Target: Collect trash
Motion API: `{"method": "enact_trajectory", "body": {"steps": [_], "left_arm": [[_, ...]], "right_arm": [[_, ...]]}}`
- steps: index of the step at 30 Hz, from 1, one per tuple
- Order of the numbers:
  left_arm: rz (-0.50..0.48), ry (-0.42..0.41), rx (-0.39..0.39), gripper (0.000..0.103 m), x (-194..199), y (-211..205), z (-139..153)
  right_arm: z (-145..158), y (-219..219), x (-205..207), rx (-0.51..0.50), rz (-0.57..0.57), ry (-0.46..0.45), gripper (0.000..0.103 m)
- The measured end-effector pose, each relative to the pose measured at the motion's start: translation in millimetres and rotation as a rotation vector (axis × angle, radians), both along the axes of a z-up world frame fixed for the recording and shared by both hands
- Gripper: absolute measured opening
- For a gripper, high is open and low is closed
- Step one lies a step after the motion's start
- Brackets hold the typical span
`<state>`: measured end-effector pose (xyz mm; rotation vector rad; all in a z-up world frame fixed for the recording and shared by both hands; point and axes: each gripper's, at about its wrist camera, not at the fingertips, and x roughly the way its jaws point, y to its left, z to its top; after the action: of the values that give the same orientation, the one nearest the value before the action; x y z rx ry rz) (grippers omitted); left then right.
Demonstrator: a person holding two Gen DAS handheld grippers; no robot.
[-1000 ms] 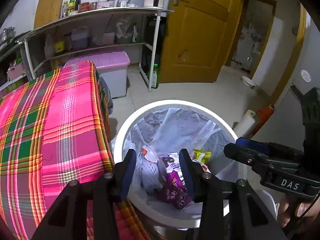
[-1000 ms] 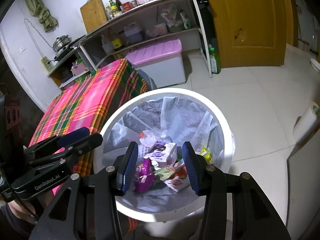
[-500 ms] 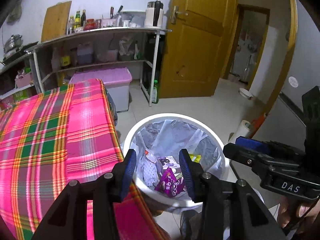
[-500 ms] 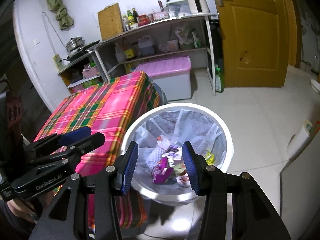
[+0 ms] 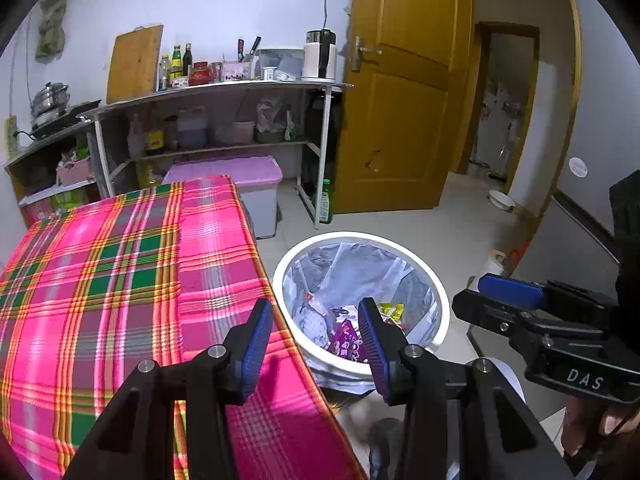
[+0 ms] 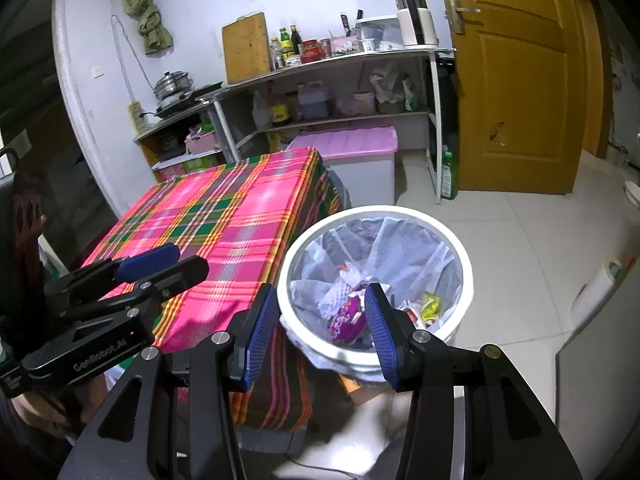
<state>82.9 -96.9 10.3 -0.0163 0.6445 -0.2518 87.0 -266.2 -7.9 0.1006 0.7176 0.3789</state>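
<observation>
A white round trash bin (image 5: 436,292) (image 6: 460,252) with a clear liner stands on the floor beside the table. Inside lie several wrappers: a purple packet (image 5: 346,340) (image 6: 344,318), a yellow-green one (image 5: 390,311) (image 6: 430,305) and crumpled white plastic (image 6: 334,294). My left gripper (image 5: 316,340) hangs open and empty above the table's corner and the bin's near rim. Open and empty too, my right gripper (image 6: 320,330) is high over the bin's near edge. Each gripper shows in the other's view, the right (image 5: 500,300) and the left (image 6: 160,264).
The table (image 5: 120,280) (image 6: 224,216) wears a pink and green plaid cloth. Behind it stand a metal shelf rack (image 5: 224,120) with bottles and pots, and a pink-lidded storage box (image 6: 360,156). A yellow wooden door (image 5: 400,120) is shut. Pale tiled floor (image 6: 520,240) lies right of the bin.
Both grippers have pulled back and risen away from the bin, so it looks smaller and lower, and more of the table and room shows. Both stayed open and empty.
</observation>
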Motion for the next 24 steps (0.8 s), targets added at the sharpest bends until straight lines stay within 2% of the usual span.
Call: {"method": "enact_trajectory", "body": {"steps": [9,24], "left_arm": [[0.019,-0.013,0.007,0.044,-23.4,5.4,1.1],[0.023,-0.027,0.01,0.044,-35.3,7.3,2.9]], "right_arm": [[1.8,5.8,-22.0,-0.018,0.02,-0.019,0.047],[1.7,5.3,-24.2,-0.015,0.024,-0.022,0.048]]}}
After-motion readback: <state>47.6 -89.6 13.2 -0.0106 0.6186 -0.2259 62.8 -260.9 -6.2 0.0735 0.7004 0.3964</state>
